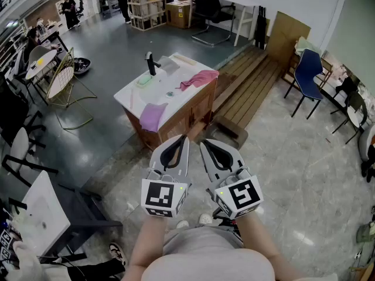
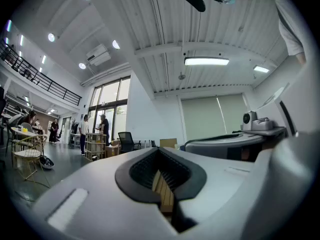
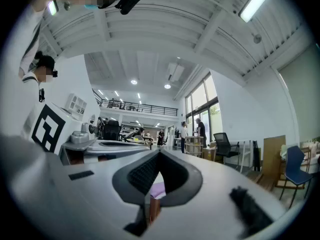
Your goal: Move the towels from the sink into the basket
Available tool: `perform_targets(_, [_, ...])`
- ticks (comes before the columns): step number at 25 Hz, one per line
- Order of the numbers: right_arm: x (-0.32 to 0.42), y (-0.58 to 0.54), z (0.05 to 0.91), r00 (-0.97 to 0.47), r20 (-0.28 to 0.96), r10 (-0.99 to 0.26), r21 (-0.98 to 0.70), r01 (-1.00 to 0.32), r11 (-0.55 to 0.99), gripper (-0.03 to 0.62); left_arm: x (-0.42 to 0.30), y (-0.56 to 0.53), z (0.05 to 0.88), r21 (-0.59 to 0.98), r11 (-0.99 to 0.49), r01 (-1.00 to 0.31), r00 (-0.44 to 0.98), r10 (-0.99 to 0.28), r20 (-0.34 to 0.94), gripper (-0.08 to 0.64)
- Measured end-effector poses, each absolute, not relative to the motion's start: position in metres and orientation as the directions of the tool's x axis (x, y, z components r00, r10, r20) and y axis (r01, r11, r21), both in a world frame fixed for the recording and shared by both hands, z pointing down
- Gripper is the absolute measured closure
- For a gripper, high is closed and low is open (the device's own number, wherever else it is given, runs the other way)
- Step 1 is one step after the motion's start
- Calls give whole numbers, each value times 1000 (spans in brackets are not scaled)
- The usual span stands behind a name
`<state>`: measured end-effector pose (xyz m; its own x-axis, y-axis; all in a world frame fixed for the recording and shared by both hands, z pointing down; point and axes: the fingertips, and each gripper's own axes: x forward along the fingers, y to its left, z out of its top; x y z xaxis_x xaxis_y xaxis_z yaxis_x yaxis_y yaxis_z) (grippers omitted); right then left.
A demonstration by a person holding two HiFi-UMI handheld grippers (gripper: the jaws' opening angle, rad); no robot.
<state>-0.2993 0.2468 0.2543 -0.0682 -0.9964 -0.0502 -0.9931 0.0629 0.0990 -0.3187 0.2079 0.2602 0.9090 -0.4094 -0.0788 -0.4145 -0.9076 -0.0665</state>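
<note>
A white sink counter (image 1: 132,92) on a wooden cabinet stands ahead of me, with a black faucet (image 1: 151,63). A pink towel (image 1: 199,78) lies on its far right corner. A lilac towel (image 1: 153,116) hangs over its near edge, and a small green cloth (image 1: 145,81) lies by the faucet. I cannot pick out a basket. My left gripper (image 1: 183,139) and right gripper (image 1: 205,142) are held side by side, level, short of the counter. Both are shut with nothing held. The left gripper (image 2: 160,151) and right gripper (image 3: 159,154) show closed jaws in their own views.
Wooden planks (image 1: 252,81) lie right of the counter, with a dark box (image 1: 231,130) at its near corner. A blue chair (image 1: 307,69) stands at the right, a gold wire chair (image 1: 61,78) at the left, a white table (image 1: 41,209) near left. People stand far back.
</note>
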Motion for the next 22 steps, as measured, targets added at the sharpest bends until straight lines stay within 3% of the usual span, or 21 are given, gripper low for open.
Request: perform_targets(22, [-248, 270, 272, -112, -26, -993, 87, -990, 109, 575, -264, 235, 273, -57, -907, -416, 909, -414, -54, 557])
